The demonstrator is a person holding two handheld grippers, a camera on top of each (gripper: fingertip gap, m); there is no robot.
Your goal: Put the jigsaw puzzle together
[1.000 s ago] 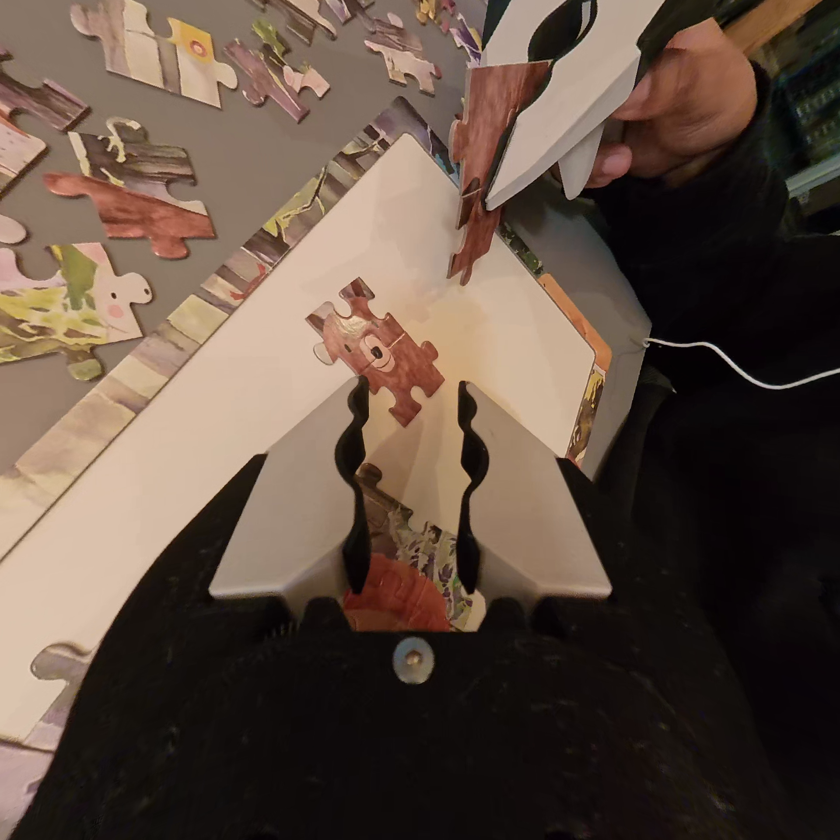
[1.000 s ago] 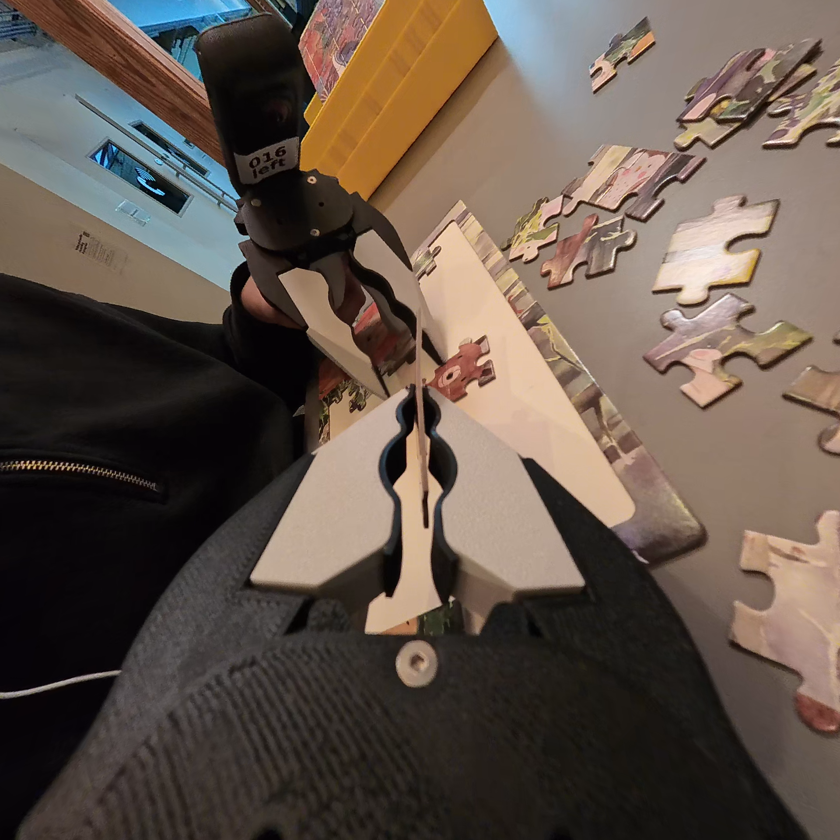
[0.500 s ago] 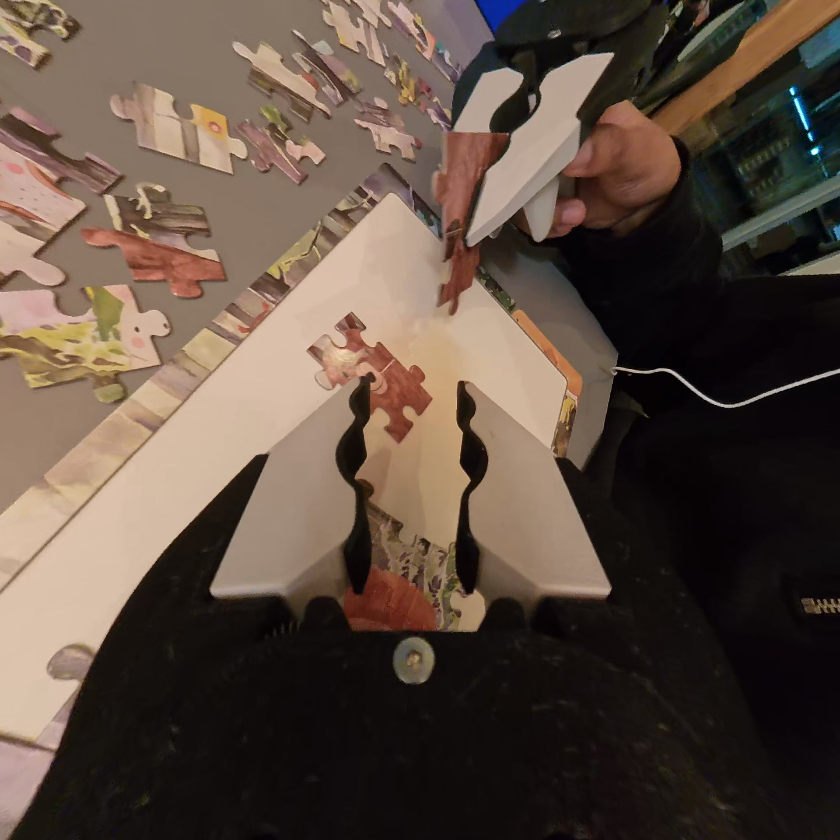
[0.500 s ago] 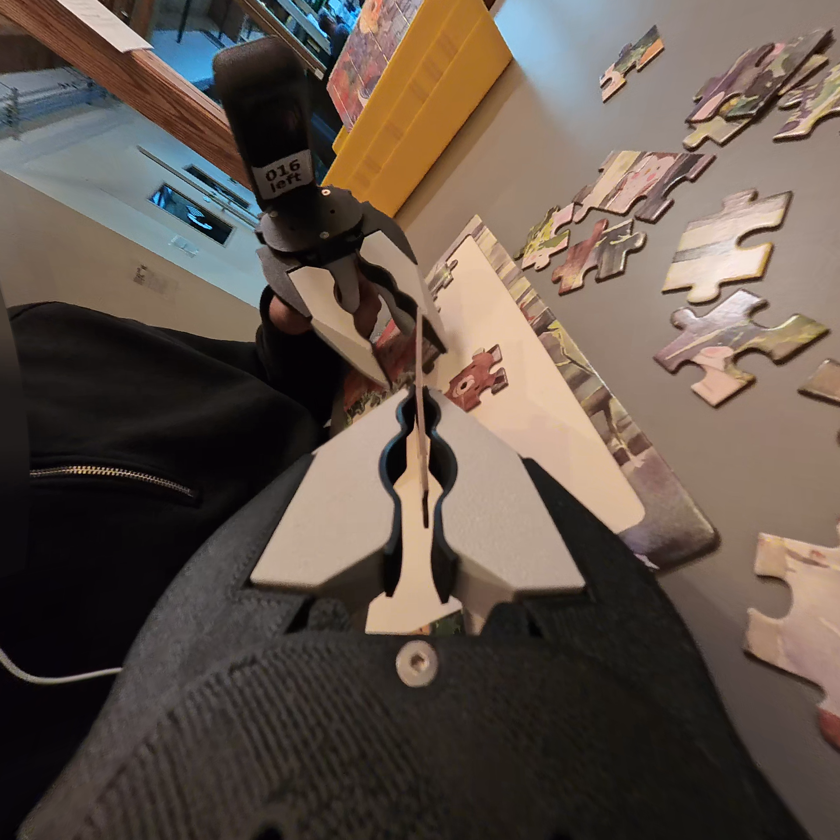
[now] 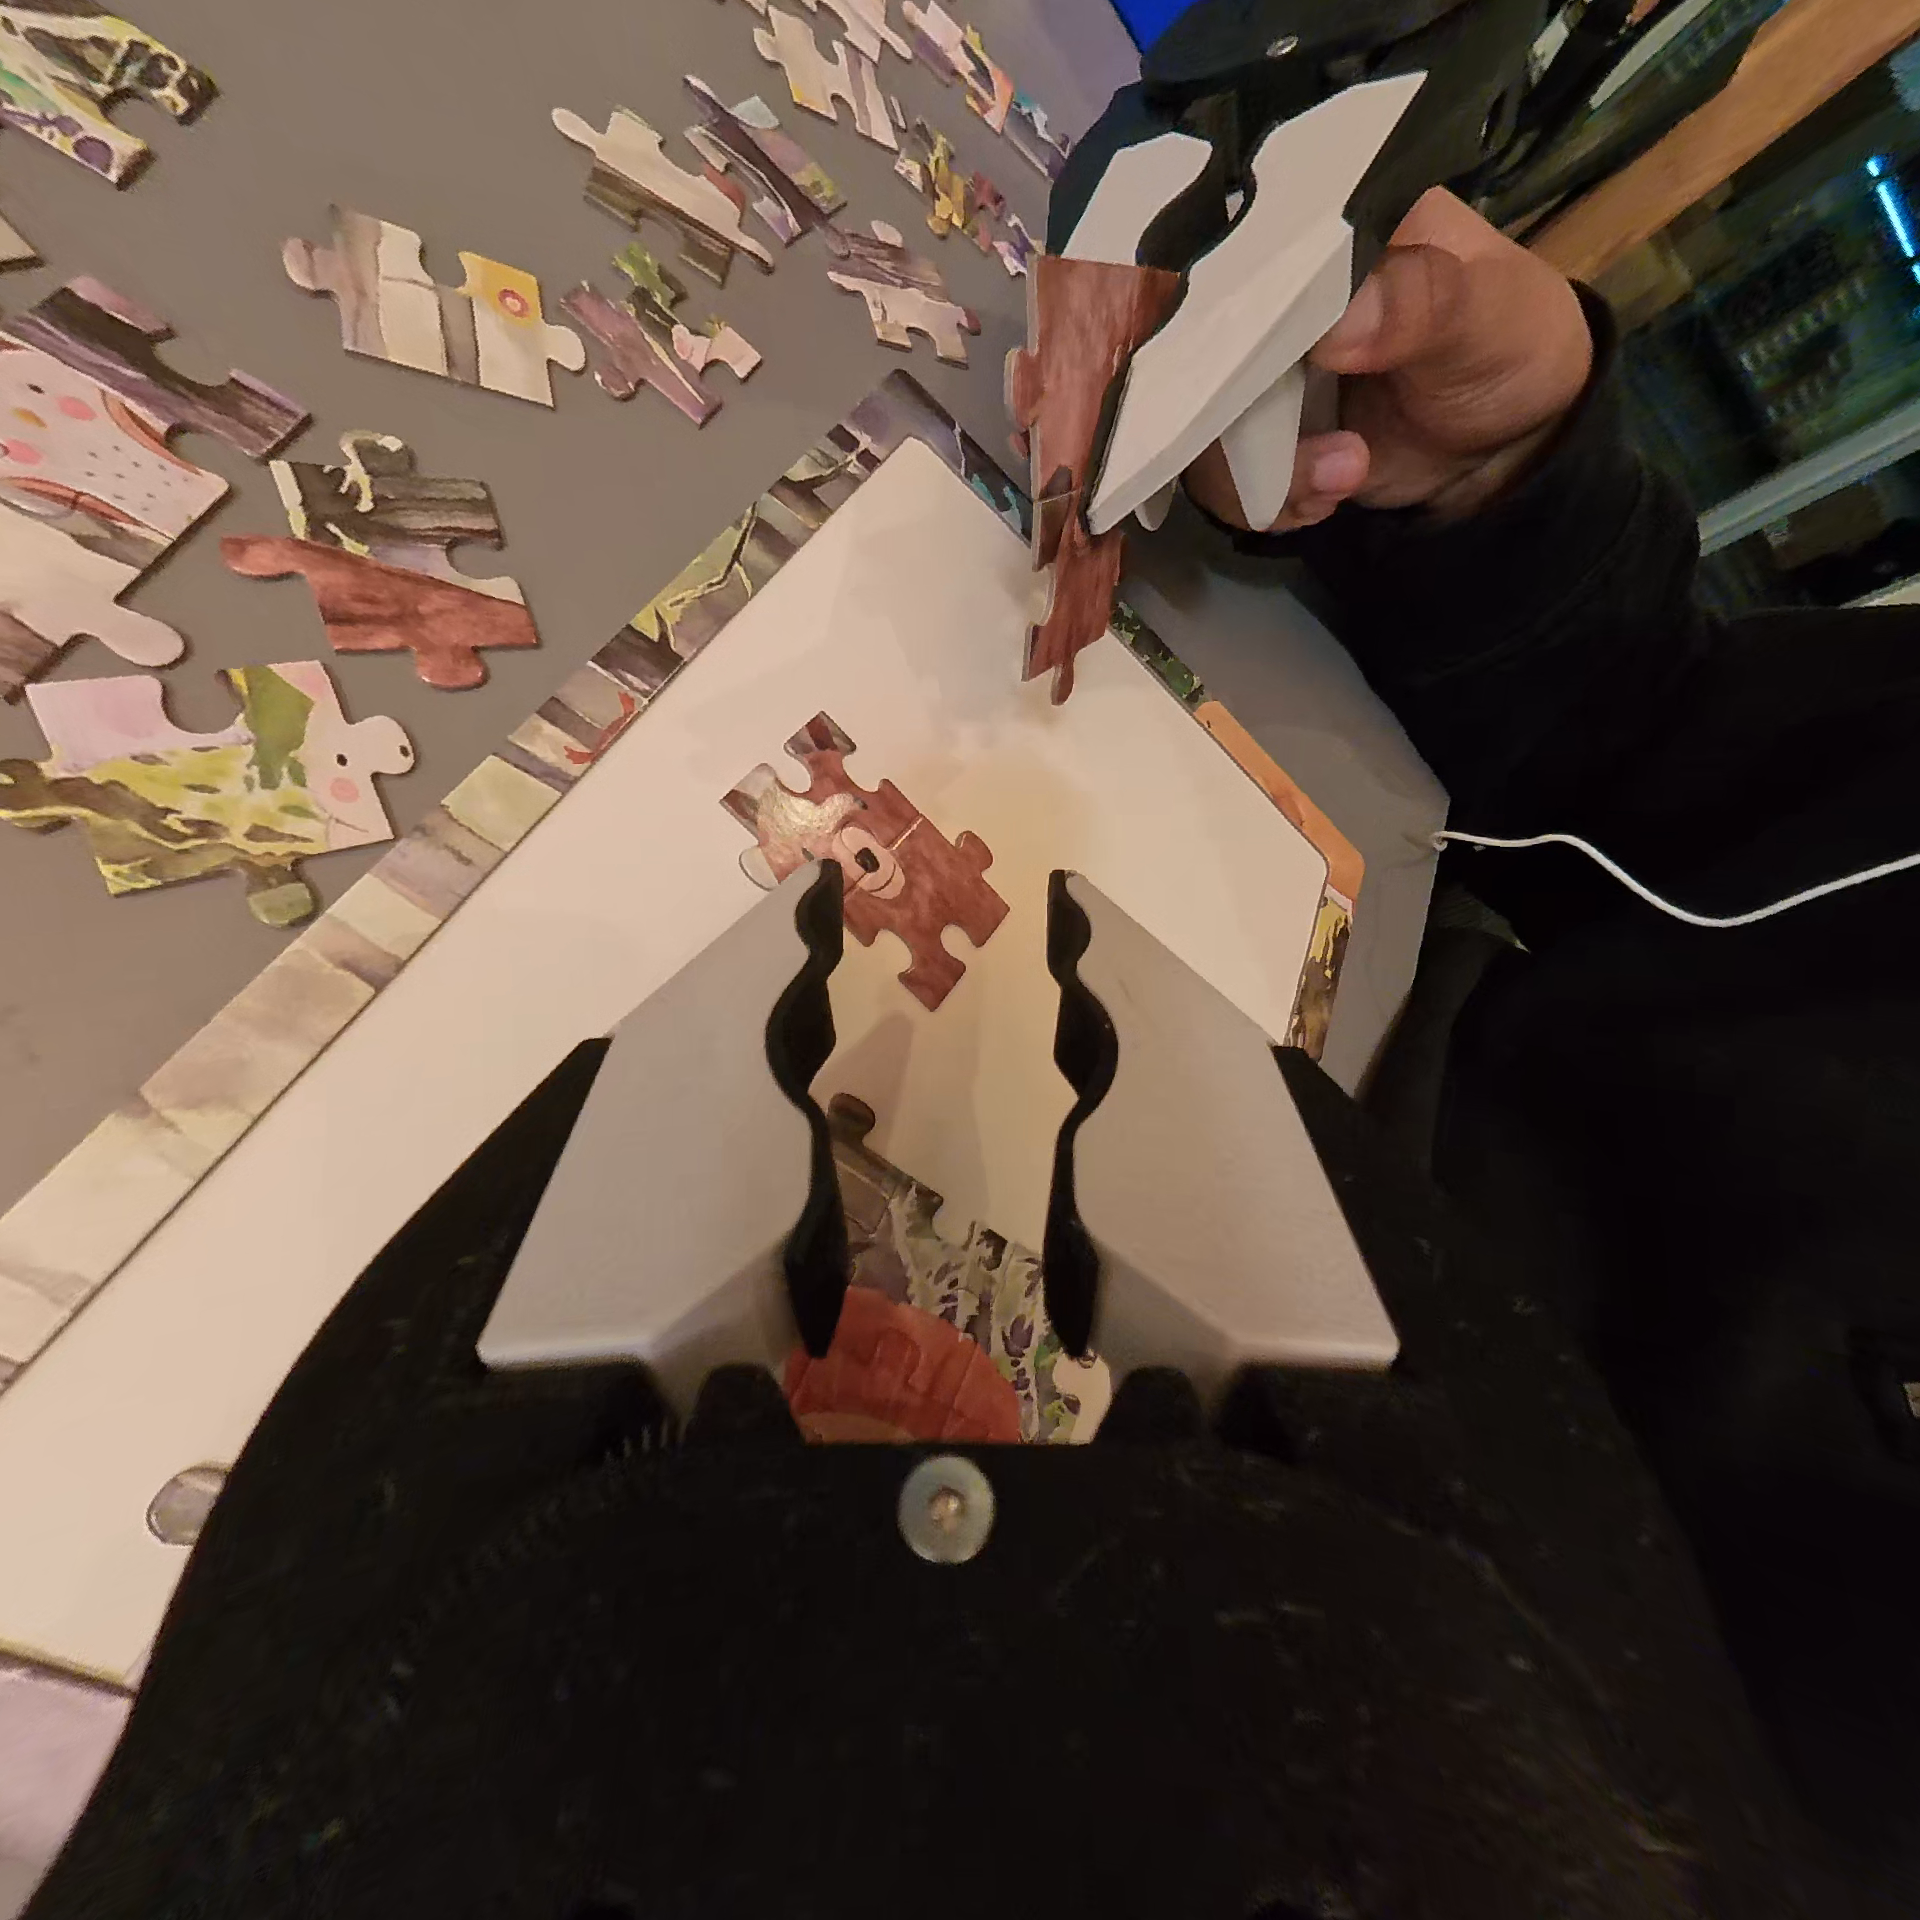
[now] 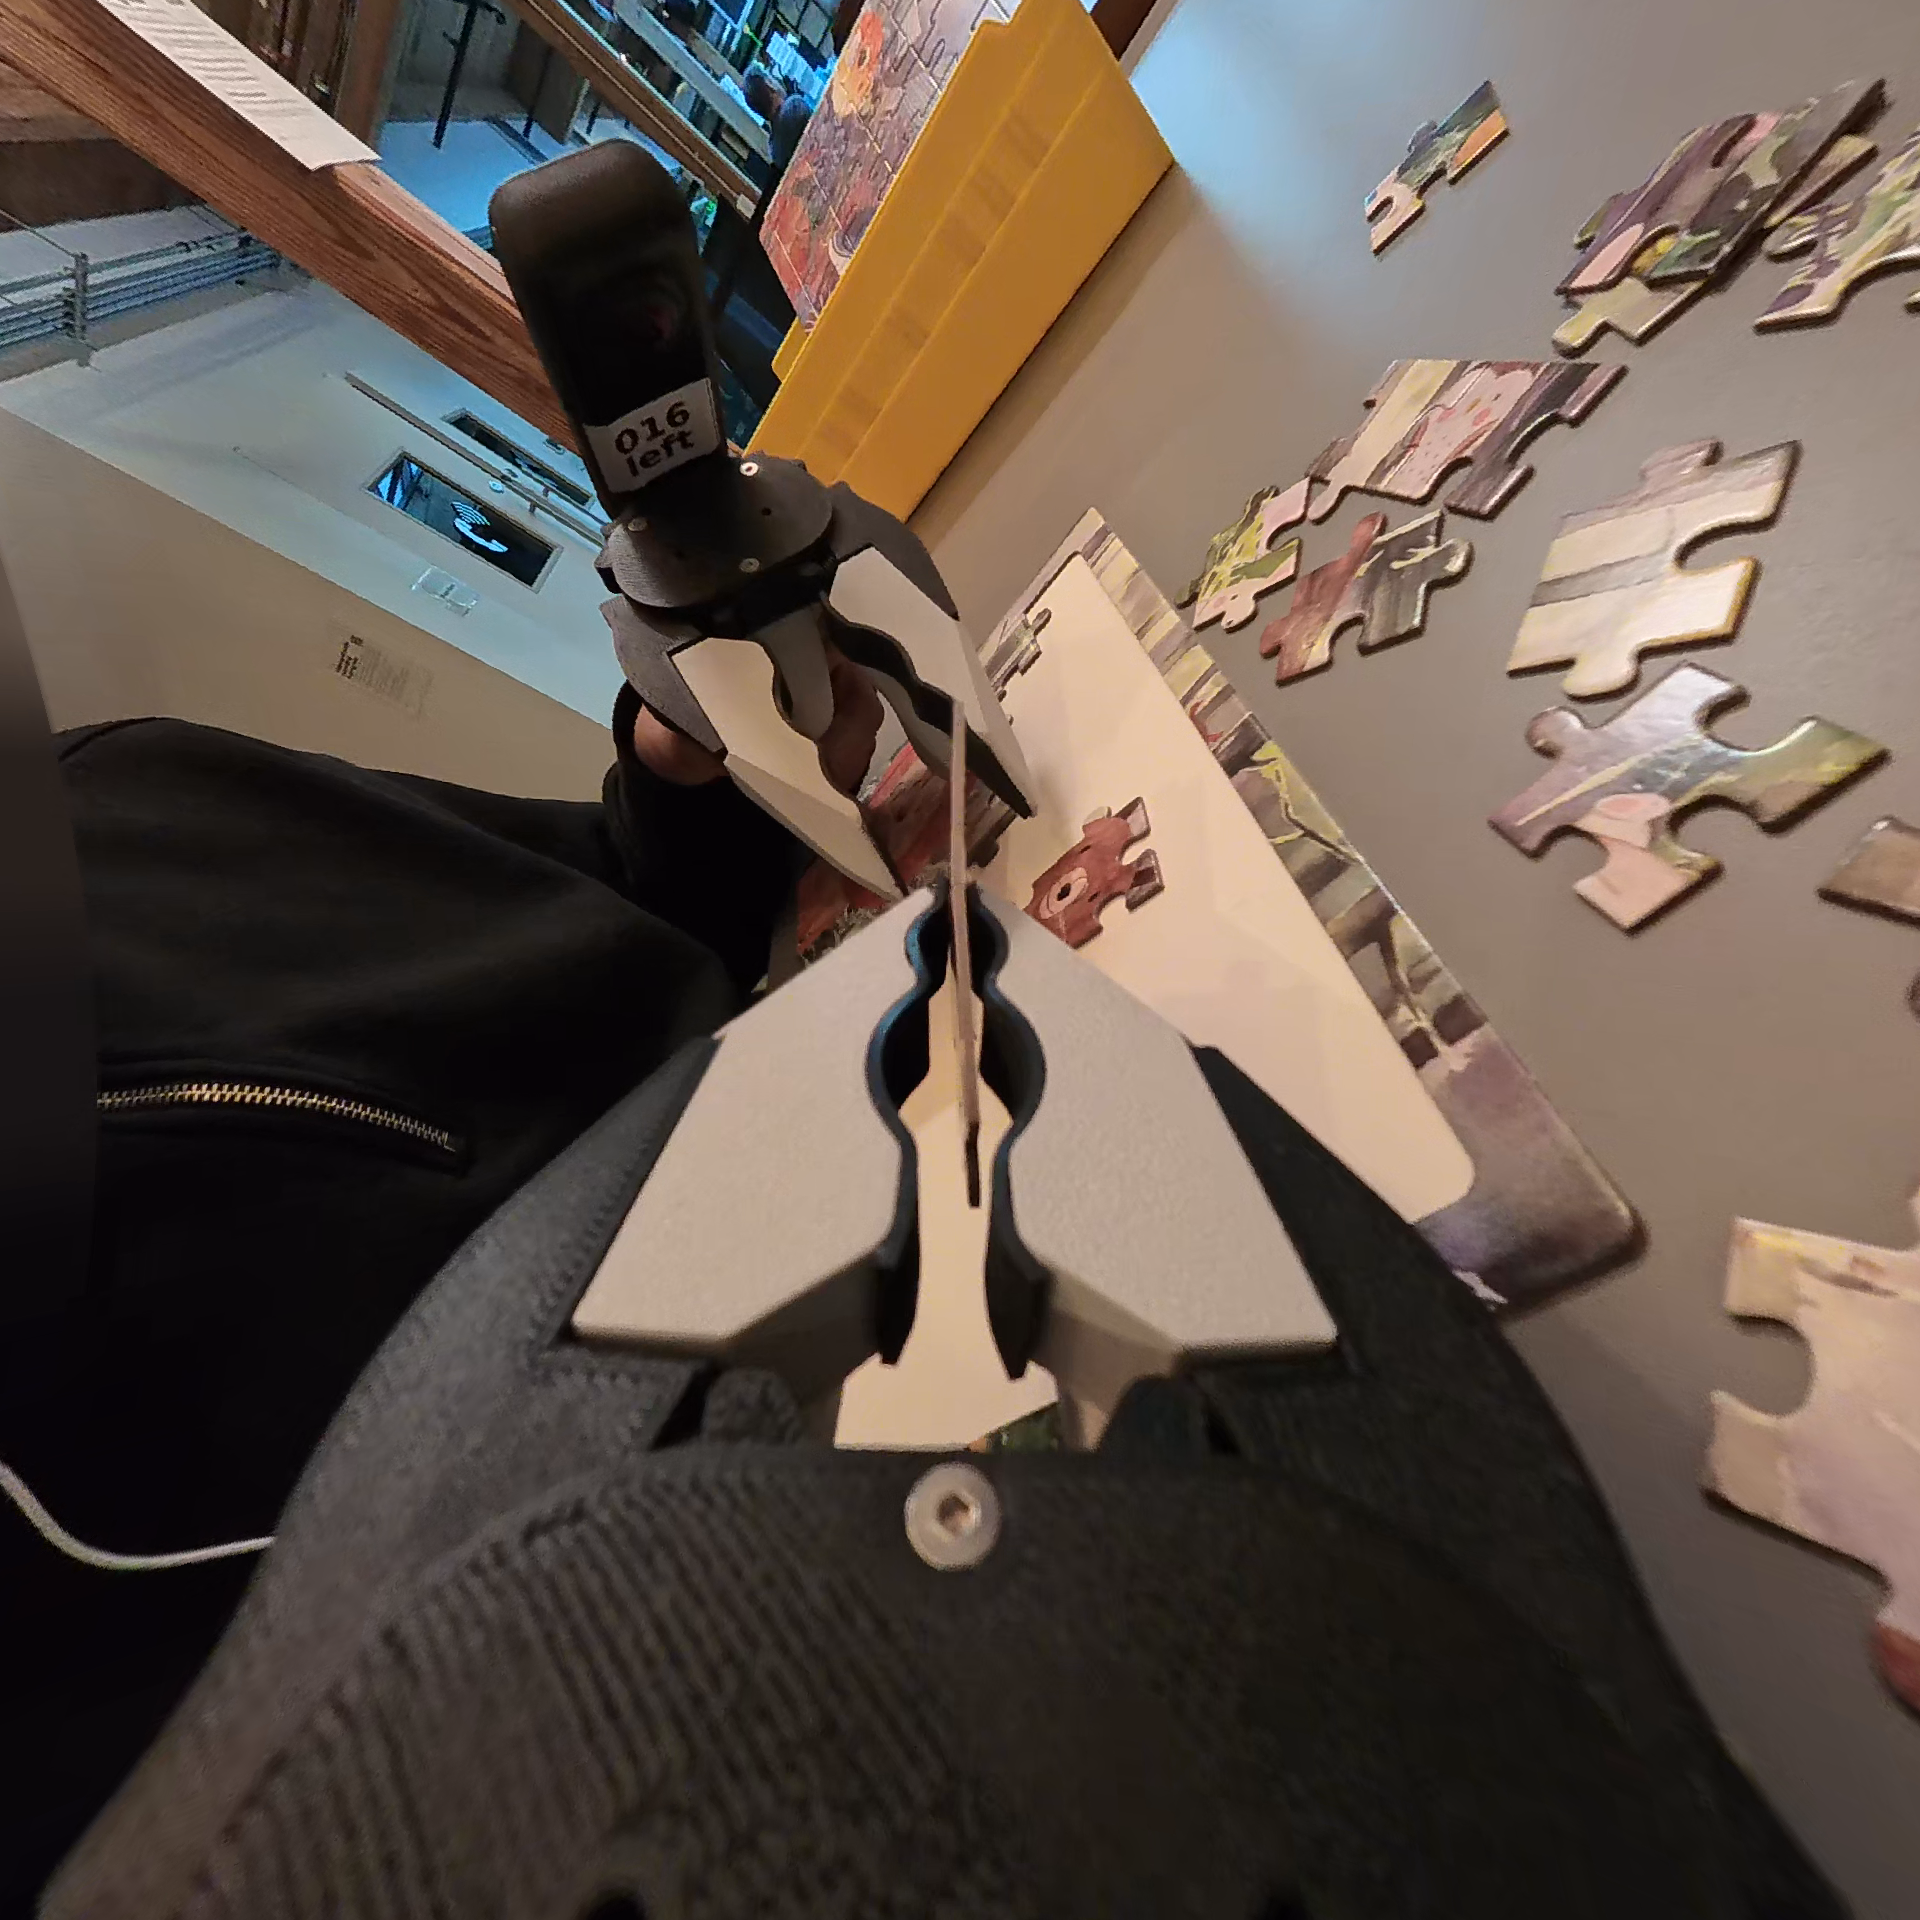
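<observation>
Pinching flat brown cardboard piece (image 5: 1070, 457) edgewise: right gripper (image 6: 961, 914); left gripper (image 5: 940, 883) fingers apart, empty.

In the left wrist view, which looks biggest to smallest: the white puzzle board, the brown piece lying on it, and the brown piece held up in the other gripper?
1. White board, by far.
2 and 3. Lying piece and held piece look alike; the held one is farther away and partly hidden by the gripper, so unranked.

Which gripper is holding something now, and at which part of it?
The right gripper holds a brown cardboard puzzle piece upright, its fingers clamping the upper half. The left gripper is open and holds nothing.
</observation>
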